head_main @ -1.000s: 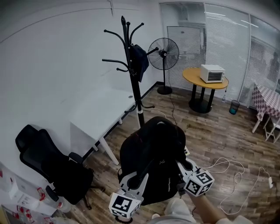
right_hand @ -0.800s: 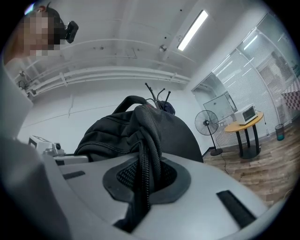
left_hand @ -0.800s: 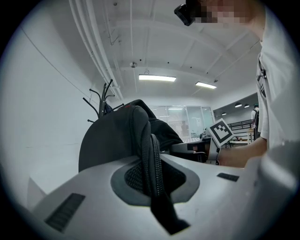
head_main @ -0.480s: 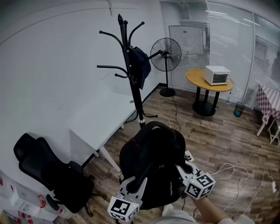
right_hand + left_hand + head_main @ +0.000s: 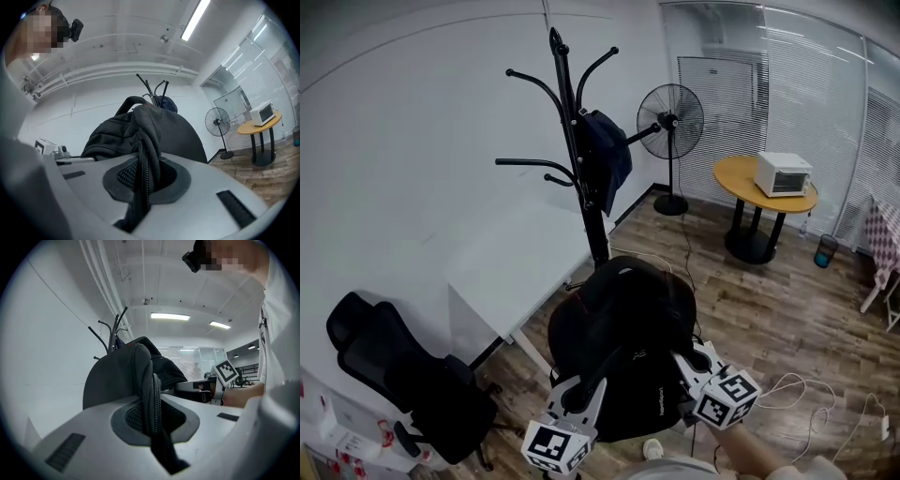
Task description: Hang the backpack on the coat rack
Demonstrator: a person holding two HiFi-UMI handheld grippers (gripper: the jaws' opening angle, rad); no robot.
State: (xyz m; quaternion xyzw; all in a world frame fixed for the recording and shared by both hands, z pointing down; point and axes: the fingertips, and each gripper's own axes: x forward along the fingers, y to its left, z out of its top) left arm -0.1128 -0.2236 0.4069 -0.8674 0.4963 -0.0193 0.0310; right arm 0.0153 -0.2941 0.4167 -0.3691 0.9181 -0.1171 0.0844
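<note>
The left gripper (image 5: 584, 392) is clamping a ribbed black edge of the backpack (image 5: 623, 342) between its jaws, and the right gripper (image 5: 687, 361) is pinching the opposite side the same way. The backpack is hanging between them above the wooden floor (image 5: 769, 309), near the coat rack (image 5: 579, 178) and the white worktop (image 5: 511, 267).

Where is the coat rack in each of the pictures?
Head view: the coat rack stands upper middle, above the backpack.
Left gripper view: its hooks poke up left of centre, behind the backpack.
Right gripper view: its hooks show top centre, above the backpack.
Shared landmark: the black backpack.
</note>
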